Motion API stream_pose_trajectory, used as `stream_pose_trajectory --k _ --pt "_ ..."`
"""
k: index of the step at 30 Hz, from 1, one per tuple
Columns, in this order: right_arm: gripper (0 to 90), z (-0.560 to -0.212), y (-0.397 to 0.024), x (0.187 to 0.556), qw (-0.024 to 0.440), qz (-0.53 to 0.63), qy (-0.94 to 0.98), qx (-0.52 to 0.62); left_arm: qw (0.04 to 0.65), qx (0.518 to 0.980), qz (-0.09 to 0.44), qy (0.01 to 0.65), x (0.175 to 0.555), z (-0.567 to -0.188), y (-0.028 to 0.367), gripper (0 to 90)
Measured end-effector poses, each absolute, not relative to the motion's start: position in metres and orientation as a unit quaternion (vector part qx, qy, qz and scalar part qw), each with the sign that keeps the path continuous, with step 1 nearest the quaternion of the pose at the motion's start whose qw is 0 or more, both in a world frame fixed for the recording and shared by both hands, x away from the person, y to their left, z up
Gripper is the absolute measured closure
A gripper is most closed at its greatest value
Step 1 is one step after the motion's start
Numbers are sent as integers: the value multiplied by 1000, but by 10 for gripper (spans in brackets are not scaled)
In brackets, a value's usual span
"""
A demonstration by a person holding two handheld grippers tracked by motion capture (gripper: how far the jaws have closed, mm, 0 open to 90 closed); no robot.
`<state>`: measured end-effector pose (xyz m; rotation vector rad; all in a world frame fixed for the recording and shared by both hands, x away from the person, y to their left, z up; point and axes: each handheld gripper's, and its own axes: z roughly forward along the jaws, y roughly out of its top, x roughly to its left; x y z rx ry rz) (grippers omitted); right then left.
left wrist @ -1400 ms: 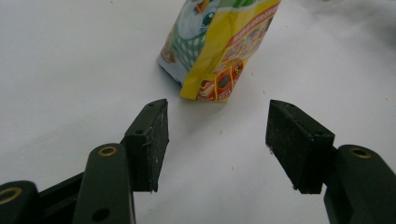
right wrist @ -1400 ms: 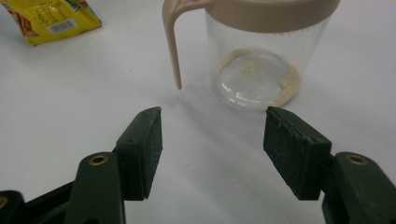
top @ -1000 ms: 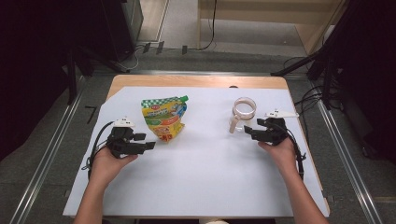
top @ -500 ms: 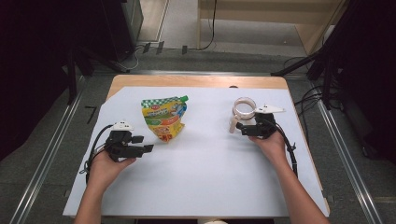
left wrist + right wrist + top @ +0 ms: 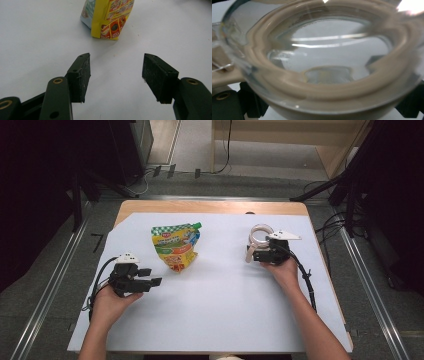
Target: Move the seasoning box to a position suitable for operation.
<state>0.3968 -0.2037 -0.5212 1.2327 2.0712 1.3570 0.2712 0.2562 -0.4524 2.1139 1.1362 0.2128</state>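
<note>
— Which hand is on the job, would you say?

— The right one. The right tongs (image 5: 251, 255) sit at the right of the frame, in the middle band, pointing toward the left of the picture, and the clear round container (image 5: 260, 236) with its beige rim lies just above their tips, toward the upper right. In the right gripper view that container (image 5: 324, 62) is pressed right up to the lens, mouth on, with the black jaws at the two bottom corners on either side of it.

— Holding it, then?

— I can't tell. The jaws have just been opening and stand wide with the container between them; whether the pads press its wall isn't visible.

— And the other hand?

— The left tongs (image 5: 150, 276) rest low at the left of the frame, spread and bare, aimed to the right. The snack pouch (image 5: 176, 246) lies flat on the table (image 5: 215, 315) up and to the right of them, long axis running top to bottom, green cap at the top. The left gripper view has the pouch's yellow bottom edge (image 5: 108, 22) ahead of the open pads, well clear.

— So the container is the right hand's by nearness.

— By a long way, I'd judge.
</note>
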Motion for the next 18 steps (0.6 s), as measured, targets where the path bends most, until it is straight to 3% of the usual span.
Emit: stream_pose_trajectory --k 18 --pt "121 -507 -209 389 198 483 728 444 370 826 59 421 267 -443 242 418"
